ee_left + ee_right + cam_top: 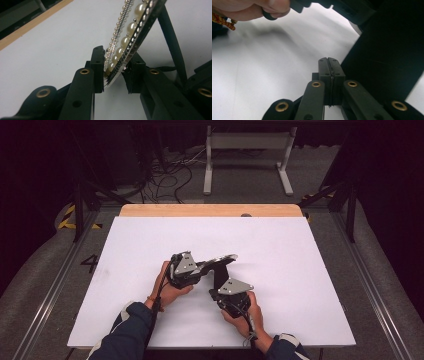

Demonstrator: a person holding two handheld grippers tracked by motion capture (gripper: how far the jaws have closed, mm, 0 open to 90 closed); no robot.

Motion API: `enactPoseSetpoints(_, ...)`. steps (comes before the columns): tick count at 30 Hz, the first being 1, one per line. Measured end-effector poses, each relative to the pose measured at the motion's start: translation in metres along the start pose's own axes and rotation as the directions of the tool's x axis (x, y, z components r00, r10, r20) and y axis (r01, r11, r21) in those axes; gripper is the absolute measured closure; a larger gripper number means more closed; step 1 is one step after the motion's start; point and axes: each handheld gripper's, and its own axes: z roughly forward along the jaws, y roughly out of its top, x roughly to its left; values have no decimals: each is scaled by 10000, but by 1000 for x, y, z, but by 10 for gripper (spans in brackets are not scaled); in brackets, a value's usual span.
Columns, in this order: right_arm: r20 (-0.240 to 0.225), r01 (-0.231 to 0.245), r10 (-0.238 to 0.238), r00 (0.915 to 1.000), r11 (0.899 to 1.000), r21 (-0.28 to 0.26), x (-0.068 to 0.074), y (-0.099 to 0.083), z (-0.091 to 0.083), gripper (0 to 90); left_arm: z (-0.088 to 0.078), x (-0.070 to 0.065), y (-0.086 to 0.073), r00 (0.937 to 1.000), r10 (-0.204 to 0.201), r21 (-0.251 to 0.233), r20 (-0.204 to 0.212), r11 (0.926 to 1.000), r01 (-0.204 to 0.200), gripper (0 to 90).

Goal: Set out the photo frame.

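Over the white surface (300,250), at left, pearl-studded strip (130,27) lifted clear, end pinched in left gripper (116,72) jaws; probably light, stiff, beads fragile, so best gripped by bare edges. Rightward, right gripper (329,67) jaws pressed together beside black panel (382,62), hold unclear

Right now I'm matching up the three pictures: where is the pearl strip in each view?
High view: pearl strip lies just left of the picture's centre, slanting up to the right.
Left gripper view: it runs from centre to top right, its lower end between the left tongs.
Right gripper view: pearls not identifiable; a black panel stands at right.
Shared landmark: the white tabletop.
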Motion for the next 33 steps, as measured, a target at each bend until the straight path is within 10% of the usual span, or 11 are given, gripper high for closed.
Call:
enactPoseSetpoints(15,268,-188,190,9995,9998,-76,-13,-4,-10,900,-15,-9,-2,9995,-225,-186,-203,9996,221,726)
enactPoseSetpoints(26,81,32,-25,10000,9961,-887,6,0,-2,900,-17,-8,-2,10000,10,-421,-34,9991,-11,703)
enactPoseSetpoints(33,1313,208,-163,9912,9992,-332,19,-1,11,900,-5,-4,-7,9995,-258,-143,190,9996,261,597)
